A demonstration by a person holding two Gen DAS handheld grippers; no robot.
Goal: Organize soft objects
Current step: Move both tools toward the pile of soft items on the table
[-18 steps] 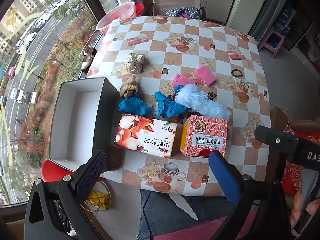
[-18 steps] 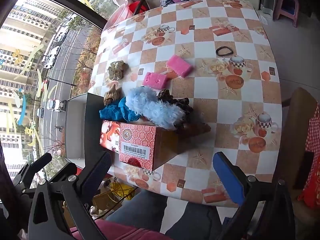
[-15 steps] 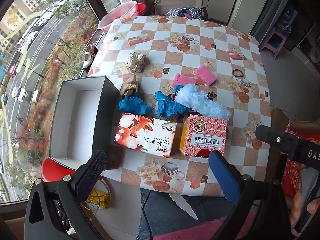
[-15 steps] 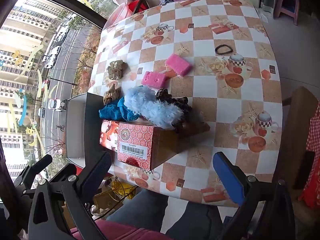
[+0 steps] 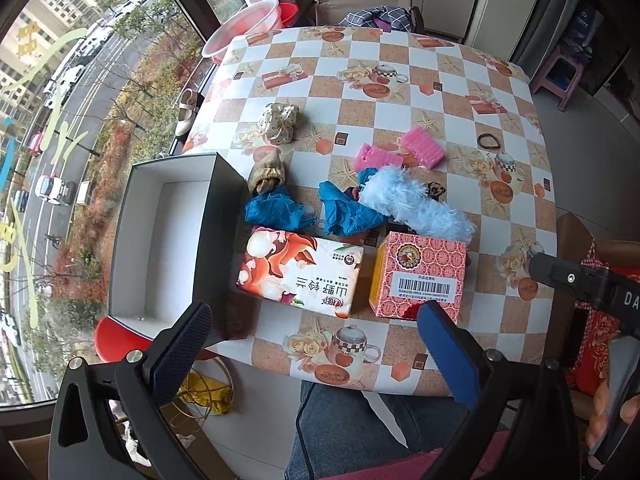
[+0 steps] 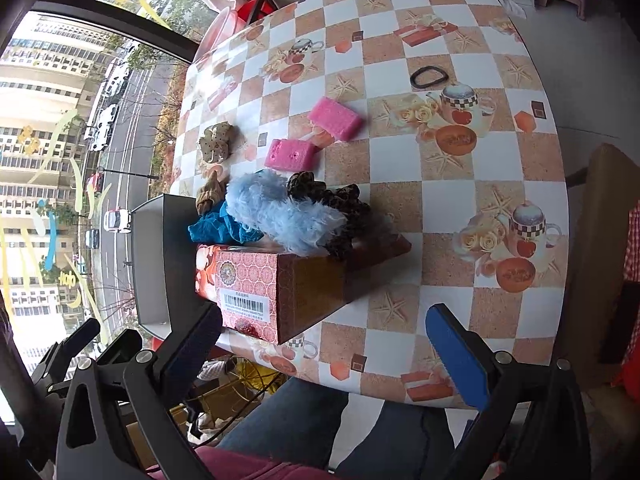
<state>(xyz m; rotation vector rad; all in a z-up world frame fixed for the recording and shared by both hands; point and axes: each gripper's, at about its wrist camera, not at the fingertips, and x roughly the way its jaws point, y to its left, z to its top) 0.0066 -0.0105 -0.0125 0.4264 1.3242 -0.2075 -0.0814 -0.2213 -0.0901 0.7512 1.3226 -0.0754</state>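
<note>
Both my grippers, left gripper (image 5: 312,340) and right gripper (image 6: 324,344), spread wide, empty, hovering off table edge at 6 o'clock. Soft objects heaped mid-table: fluffy blue piece (image 5: 416,208), pink sponges (image 5: 424,146). Open box (image 5: 160,240) at 9 o'clock, probable destination.

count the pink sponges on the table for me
2. One pink sponge lies near the table's middle, the other pink sponge just left of it, touching or nearly so. More could hide under the fluffy blue piece.

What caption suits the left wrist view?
Open left gripper hovers before tissue pack, red box and empty box.
</note>
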